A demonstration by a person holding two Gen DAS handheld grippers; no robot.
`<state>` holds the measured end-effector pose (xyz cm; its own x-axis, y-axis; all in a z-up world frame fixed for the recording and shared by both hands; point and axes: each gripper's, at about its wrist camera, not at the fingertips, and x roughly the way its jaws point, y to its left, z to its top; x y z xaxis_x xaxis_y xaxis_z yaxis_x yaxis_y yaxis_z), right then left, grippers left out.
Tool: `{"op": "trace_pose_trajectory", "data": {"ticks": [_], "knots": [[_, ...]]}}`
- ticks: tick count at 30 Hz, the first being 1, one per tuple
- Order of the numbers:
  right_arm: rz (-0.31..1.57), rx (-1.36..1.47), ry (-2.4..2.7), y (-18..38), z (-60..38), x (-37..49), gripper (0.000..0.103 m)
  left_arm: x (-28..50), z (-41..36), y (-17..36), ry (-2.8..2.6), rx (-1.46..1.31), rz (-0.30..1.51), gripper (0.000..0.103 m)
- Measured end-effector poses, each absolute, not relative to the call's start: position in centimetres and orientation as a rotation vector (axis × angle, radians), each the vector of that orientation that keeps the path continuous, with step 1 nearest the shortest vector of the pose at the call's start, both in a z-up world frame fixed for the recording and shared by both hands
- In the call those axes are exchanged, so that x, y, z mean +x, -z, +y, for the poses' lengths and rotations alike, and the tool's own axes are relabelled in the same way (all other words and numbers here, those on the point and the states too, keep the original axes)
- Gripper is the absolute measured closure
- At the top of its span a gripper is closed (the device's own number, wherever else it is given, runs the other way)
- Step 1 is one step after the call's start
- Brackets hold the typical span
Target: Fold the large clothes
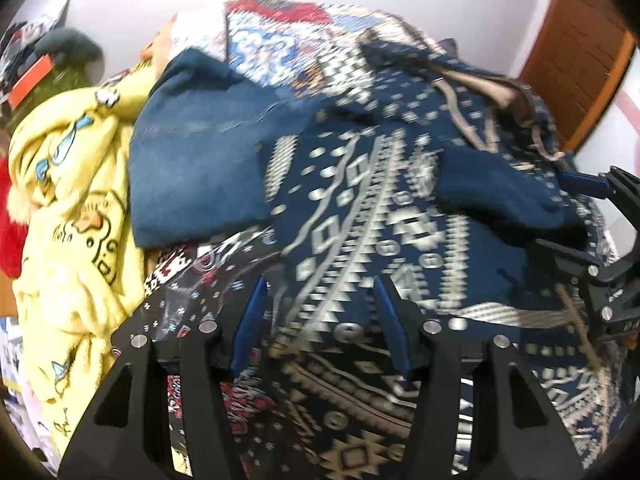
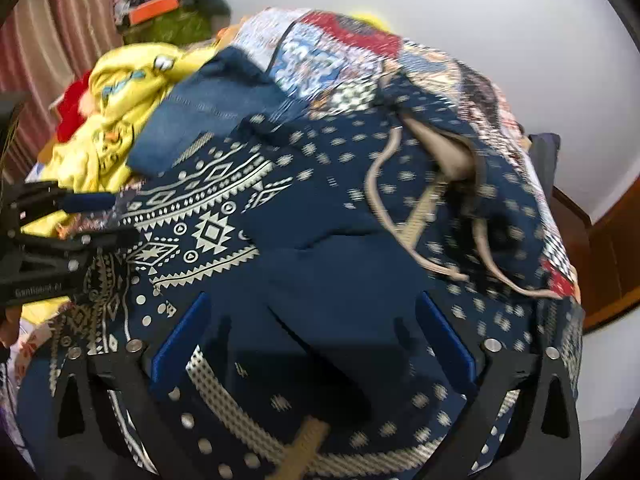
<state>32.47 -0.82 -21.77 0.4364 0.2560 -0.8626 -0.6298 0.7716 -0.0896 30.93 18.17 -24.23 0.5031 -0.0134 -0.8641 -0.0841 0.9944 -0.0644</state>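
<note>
White wall fills the top of both views; a brown wooden panel [image 1: 576,52] is cut off at upper right in the left wrist view.

Left wrist view: heavy motion blur. Navy patterned hoodie [image 1: 380,200] fills centre and lower frame, lying on a patchwork-print cover [image 1: 280,36] whose edges are hidden under clothes. Folded jeans [image 1: 192,168] sit left of centre, overlapping the hoodie's edge. Yellow printed garment [image 1: 72,208] is bunched at left, partly cropped by the lens rim; a red item [image 1: 8,220] is barely visible. Left gripper [image 1: 322,320] at bottom centre: jaws part-way open over the hoodie, nothing pinched. Right gripper [image 1: 600,240] enters at right edge, mostly cut off.

Right wrist view: hoodie [image 2: 320,240] again fills the frame, hood opening and beige drawstring [image 2: 380,184] at upper right, smeared. Right gripper [image 2: 316,340] at bottom: jaws wide apart, fabric under them but not clamped. Left gripper [image 2: 60,232] pokes in at left edge, state unreadable here. Jeans [image 2: 200,112] and yellow garment [image 2: 116,120] upper left. Striped curtain [image 2: 52,32] far upper left, cropped.
</note>
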Motion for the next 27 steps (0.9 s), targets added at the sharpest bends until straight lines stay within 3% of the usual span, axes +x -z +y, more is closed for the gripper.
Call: {"op": "trace_pose_trajectory", "data": {"ticks": [5,7,11,13,27], "knots": [[1.013,-0.474,-0.549,23.9,0.2,33.5,0.039,31.7,19.2,26.5,-0.048,-0.149,1.082,0.048],[1.008,-0.446,-0.55,24.0,0.1,33.9,0.044,31.7,19.2,26.9,-0.043,-0.155,1.079,0.048],[1.004,-0.427,-0.518,23.6,0.1,34.7,0.076,31.8,18.6,27.2,-0.057,-0.114,1.072,0.043],[1.0,-0.417,-0.506,23.2,-0.3,34.8,0.085,31.8,18.4,27.1,-0.063,-0.093,1.07,0.043],[0.824,-0.277,-0.371,16.1,-10.2,33.7,0.091,32.7,17.7,27.3,-0.108,-0.064,1.102,0.041]]}}
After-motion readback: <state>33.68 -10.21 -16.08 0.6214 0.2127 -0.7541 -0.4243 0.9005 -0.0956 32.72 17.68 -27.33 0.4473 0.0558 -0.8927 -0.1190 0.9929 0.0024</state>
